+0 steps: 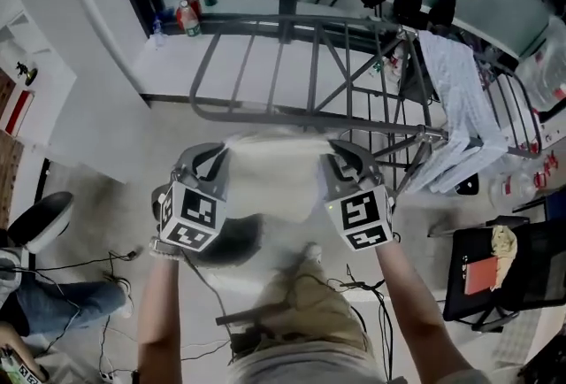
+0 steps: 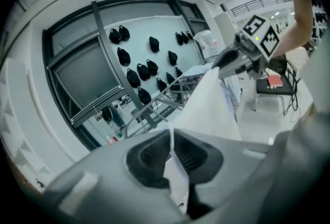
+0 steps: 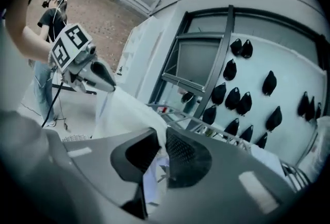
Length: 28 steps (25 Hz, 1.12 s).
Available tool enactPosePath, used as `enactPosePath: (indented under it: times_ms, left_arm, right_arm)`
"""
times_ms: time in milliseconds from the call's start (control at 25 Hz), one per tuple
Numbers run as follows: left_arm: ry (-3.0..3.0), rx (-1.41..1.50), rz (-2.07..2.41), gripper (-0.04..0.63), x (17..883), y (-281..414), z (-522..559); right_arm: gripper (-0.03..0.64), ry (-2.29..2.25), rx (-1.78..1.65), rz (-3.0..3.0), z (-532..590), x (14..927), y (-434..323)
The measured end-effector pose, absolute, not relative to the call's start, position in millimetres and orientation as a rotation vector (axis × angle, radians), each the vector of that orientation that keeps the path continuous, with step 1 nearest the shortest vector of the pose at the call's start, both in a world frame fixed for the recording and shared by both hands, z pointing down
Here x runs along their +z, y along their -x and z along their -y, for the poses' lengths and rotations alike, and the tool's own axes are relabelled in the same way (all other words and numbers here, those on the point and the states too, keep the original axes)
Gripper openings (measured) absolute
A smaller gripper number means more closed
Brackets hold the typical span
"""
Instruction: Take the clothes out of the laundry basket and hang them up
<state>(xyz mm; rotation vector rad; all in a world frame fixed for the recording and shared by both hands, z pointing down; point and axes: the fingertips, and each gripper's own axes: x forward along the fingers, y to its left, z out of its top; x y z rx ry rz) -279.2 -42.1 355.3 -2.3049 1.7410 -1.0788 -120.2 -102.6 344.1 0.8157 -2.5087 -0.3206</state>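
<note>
A white garment (image 1: 274, 165) hangs stretched between my two grippers, just in front of the grey metal drying rack (image 1: 292, 112). My left gripper (image 1: 215, 159) is shut on the garment's left top edge, and the cloth (image 2: 206, 104) runs out from between its jaws. My right gripper (image 1: 343, 159) is shut on the right top edge, with white fabric (image 3: 129, 109) pinched between its pads. Each gripper shows in the other's view: the right gripper (image 2: 234, 60) and the left gripper (image 3: 93, 73). A dark laundry basket (image 1: 234, 241) sits on the floor below, mostly hidden by the garment and my left gripper.
A white patterned cloth (image 1: 460, 108) hangs on the rack's right wing. A black chair (image 1: 504, 276) with a red item stands at the right. Cables (image 1: 88, 263) lie on the floor, and a seated person's shoe (image 1: 40, 218) is at the left. Bottles (image 1: 186, 18) stand behind the rack.
</note>
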Motion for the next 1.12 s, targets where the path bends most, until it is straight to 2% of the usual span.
enactPosePath:
  times_ms: [280, 640, 1000, 1120]
  left_arm:
    - [2.372, -1.014, -1.608, 0.021, 335, 225, 83]
    - [2.408, -1.016, -1.458, 0.029, 337, 165, 135]
    - [2.515, -1.189, -1.352, 0.111, 393, 119, 165]
    - [2.543, -1.221, -1.354, 0.157, 409, 104, 173]
  right_arm:
    - [0.043, -0.932, -0.519, 2.52, 148, 252, 89]
    - [0.043, -0.991, -0.651, 2.531, 201, 194, 62]
    - [0.042, -1.004, -0.678, 2.551, 238, 175, 30]
    - [0.042, -0.998, -0.695, 2.56, 245, 169, 17]
